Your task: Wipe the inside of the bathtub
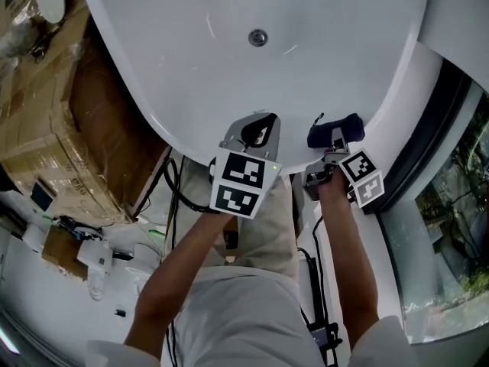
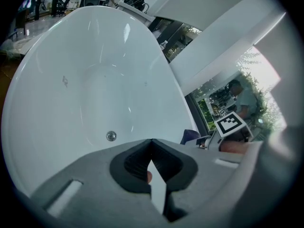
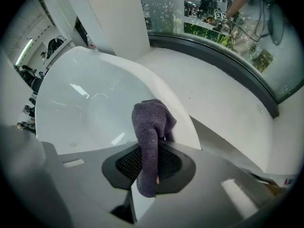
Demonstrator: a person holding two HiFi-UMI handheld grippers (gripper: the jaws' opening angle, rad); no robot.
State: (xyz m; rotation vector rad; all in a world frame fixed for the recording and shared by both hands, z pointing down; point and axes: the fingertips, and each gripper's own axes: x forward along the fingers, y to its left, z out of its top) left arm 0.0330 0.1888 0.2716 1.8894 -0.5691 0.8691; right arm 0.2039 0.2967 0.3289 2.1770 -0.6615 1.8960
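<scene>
Cloth, purple knit, clamped in right gripper at glossy bathtub.

Bright daylight, fisheye warp, dark corners.

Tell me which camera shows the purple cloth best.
The right gripper view: the cloth fills the middle, clamped between the fingers, knit texture plain. The head view shows it as a small dark bundle by the rim of the tub; the left gripper view catches only a corner.
</scene>
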